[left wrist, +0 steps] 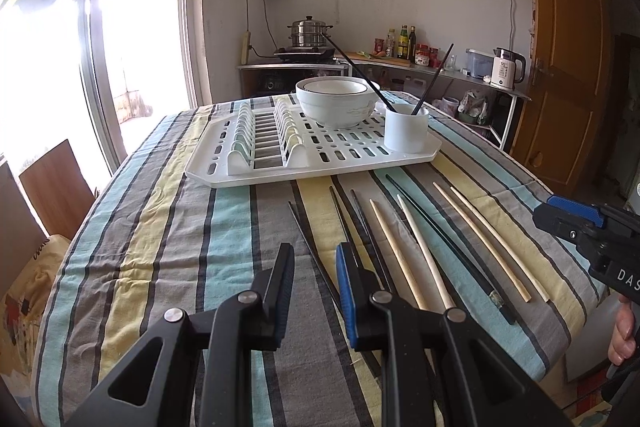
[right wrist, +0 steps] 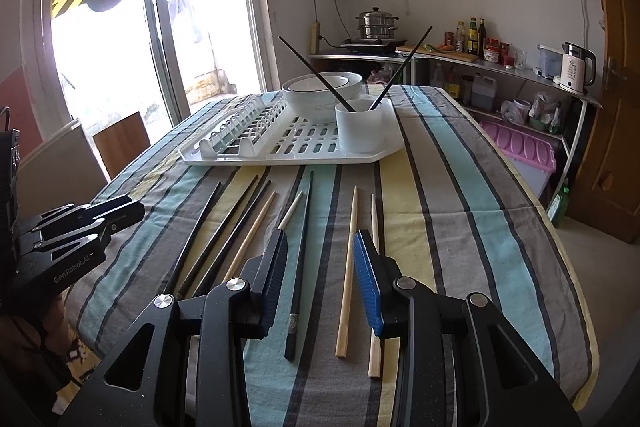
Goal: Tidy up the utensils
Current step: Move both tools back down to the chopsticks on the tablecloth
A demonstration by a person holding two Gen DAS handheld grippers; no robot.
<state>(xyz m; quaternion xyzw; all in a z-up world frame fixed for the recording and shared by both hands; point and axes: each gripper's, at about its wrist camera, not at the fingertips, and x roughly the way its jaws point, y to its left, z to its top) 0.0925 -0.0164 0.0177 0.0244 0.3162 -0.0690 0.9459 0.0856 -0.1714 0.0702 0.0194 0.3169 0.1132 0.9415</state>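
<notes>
Your left gripper (left wrist: pixel 314 277) hangs with its jaws apart and empty over the leftmost black chopstick (left wrist: pixel 316 259), near the table's front edge. Straddle that stick alone, close low, and keep clear of the two black ones just beside it. Your right gripper (right wrist: pixel 320 271) also stands parted and empty, above a black stick (right wrist: pixel 300 267) and a pale one (right wrist: pixel 347 275); hold it still so the arms don't cross.

Carry the stick to the cup (left wrist: pixel 406 131) at the rack's (left wrist: pixel 224 171) front right corner, where two black sticks already lean.

The striped cloth (left wrist: pixel 168 227) may bunch. Behind are a glass door, a counter and a wooden door.
</notes>
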